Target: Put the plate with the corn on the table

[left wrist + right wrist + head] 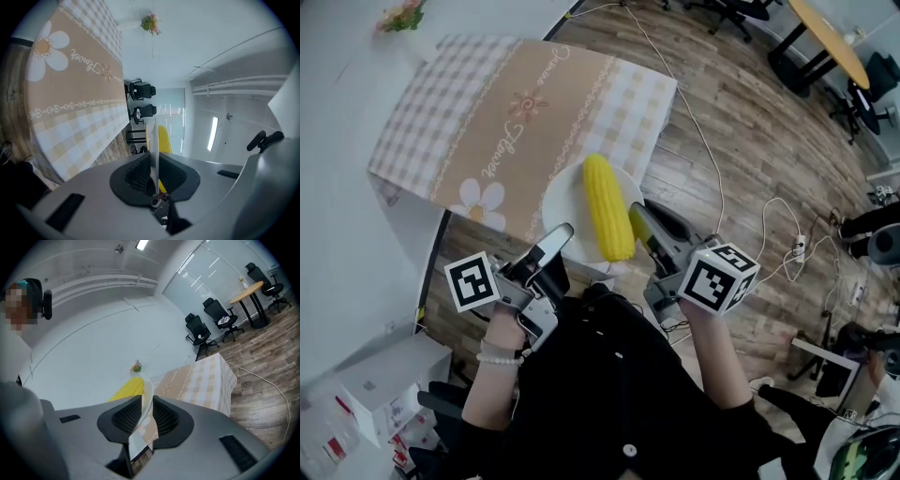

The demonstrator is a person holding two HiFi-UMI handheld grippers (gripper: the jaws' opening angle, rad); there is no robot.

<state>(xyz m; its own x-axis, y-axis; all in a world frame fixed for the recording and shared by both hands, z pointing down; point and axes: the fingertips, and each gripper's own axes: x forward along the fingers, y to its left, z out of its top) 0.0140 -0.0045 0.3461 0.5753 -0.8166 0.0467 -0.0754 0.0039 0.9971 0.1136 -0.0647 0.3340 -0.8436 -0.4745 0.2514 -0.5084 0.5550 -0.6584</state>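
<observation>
Fingers of the left gripper (561, 234) and right gripper (637, 217) clamp opposite rims of the plate (565, 199). The corn (607, 206) lies between them, with the counter (516, 122) ahead.

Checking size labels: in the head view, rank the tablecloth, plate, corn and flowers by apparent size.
1. tablecloth
2. plate
3. corn
4. flowers, though they sit farthest from the camera, so their real size is unsure.

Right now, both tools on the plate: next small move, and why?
Probably carry the plate forward over the tablecloth, kept level. The left tool and right tool each pinch its rim, it is only at the tablecloth's near corner, and the corn lies unheld on it.
</observation>
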